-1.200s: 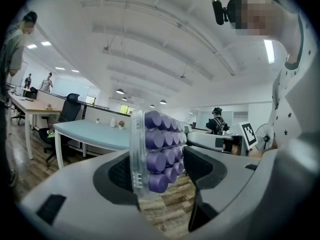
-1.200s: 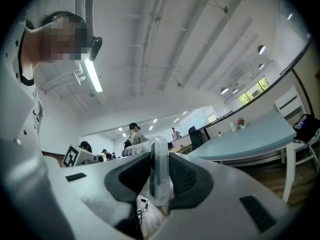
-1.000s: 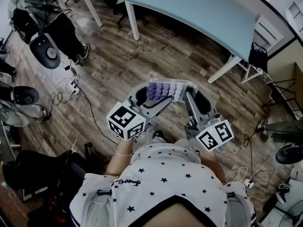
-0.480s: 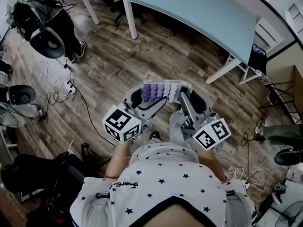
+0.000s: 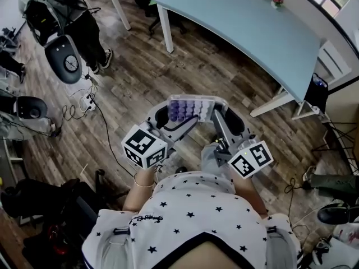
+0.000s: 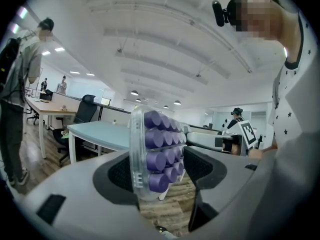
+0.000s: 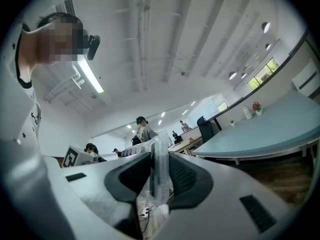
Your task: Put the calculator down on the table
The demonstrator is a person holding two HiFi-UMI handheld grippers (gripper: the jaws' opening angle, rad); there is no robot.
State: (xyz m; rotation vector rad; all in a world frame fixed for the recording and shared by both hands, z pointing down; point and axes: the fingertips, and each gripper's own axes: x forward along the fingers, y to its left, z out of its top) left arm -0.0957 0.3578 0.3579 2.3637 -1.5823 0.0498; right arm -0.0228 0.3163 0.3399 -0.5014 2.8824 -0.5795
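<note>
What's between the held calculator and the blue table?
Only bare wooden floor, seen in the head view; the calculator hangs well short of the table.

left gripper [image 6: 161,176] | jaws clamp upright calculator [image 6: 142,149] | purple keys [image 6: 156,160] | blue table [image 6: 97,133] behind

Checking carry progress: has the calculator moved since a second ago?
Yes, slightly: in head view the calculator now sits nearer the white leg of the blue table.
</note>
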